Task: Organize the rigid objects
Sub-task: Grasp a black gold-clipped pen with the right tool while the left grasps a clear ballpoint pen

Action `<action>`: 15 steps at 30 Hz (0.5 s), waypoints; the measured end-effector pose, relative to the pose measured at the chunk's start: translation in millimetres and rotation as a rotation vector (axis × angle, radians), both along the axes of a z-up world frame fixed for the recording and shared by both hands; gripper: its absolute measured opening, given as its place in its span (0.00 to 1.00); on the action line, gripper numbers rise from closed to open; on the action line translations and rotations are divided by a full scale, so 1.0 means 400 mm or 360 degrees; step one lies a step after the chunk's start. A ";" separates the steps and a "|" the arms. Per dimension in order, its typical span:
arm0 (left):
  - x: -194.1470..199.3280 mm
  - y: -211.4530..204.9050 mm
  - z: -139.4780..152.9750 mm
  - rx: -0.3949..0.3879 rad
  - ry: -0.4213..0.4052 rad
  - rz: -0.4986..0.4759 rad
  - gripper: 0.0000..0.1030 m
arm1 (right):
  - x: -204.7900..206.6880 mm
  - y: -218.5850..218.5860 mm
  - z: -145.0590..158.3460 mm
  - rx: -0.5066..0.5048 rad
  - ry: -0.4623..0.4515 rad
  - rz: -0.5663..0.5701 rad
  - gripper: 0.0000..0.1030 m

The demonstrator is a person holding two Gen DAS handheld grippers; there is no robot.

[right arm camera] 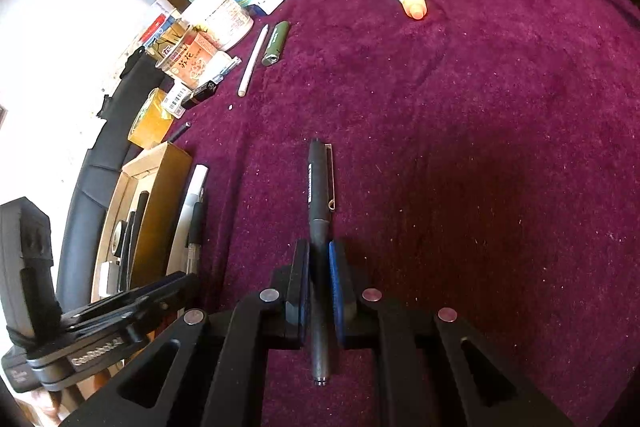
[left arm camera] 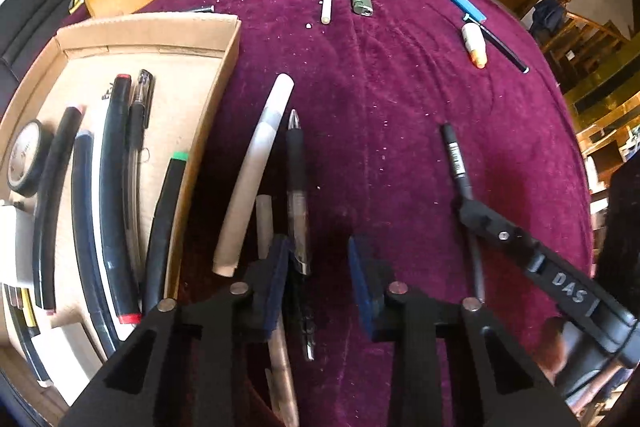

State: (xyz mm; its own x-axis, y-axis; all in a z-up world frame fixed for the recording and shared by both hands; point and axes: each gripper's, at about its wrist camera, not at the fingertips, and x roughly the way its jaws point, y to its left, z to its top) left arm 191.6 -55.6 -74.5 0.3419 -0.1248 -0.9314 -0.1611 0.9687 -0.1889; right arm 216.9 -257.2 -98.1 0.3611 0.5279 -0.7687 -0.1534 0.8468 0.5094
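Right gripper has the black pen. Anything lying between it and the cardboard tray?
Yes. The black pen in the right gripper must cross a white tube and a clear pen lying beside the cardboard tray, where the open left gripper hovers.

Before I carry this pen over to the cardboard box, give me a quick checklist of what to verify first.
1. Right gripper shut on the dark grey pen with the metal clip: ok.
2. Grip placement: the pads hold it near mid-length, so it looks balanced: ok.
3. Pen lifted off the purple velvet cloth: cannot tell.
4. Left gripper open and holding nothing: ok.
5. Room in the shallow cardboard box: bare floor shows at its far end: ok.
6. Path to the box: the long white tube and black gel pen lie beside its wall: not ok.
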 end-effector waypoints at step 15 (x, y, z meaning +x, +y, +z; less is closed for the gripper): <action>-0.018 0.006 0.002 -0.0058 -0.0063 0.0004 0.11 | -0.007 0.017 0.006 -0.0078 -0.0062 0.0032 0.09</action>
